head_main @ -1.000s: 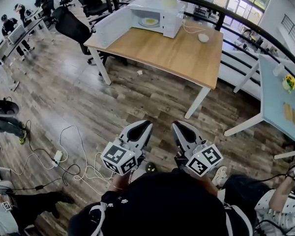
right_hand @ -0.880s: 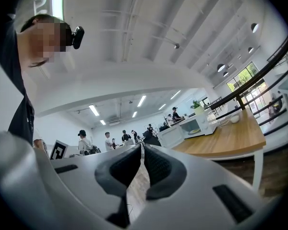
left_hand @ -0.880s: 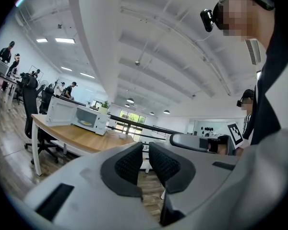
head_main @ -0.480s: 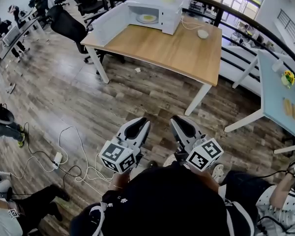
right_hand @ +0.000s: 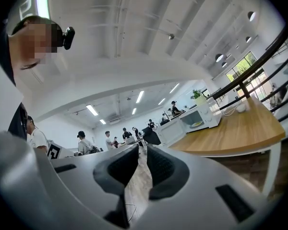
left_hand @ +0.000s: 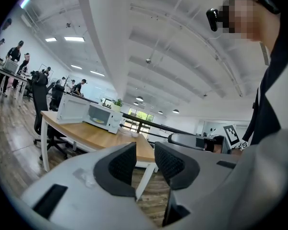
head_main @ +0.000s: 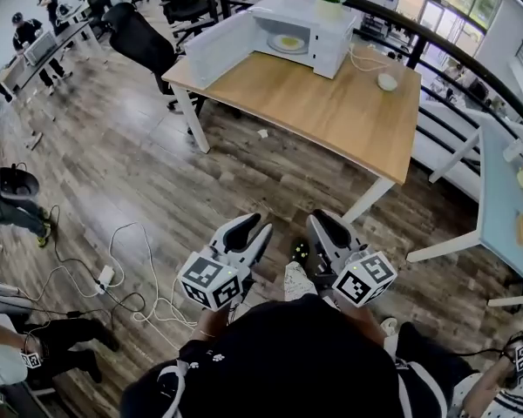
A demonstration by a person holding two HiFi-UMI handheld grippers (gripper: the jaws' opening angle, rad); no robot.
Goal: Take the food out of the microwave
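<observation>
You hold both grippers low and close to your body at the bottom middle of the head view, pointing level toward the counter (head_main: pixel 331 116). This fits the moment, because the microwave (head_main: pixel 329 35) stands well apart from you, at the upper middle of the frame, and nothing is within reach yet. The jaws of the left gripper (head_main: pixel 249 227) have just been opening and now stand spread with nothing between them; I judge this as preparing for the grasp. The jaws of the right gripper (head_main: pixel 322 225) are apart only by a narrow slit, and they are empty too. The microwave door (head_main: pixel 220 50) hangs open toward the left, so the inside is free to enter. The food (head_main: pixel 288 43) is inside the microwave; it looks like a pale plate with something yellow, but it is too small to tell more. The next move calls for coming close to the counter's near edge.
</observation>
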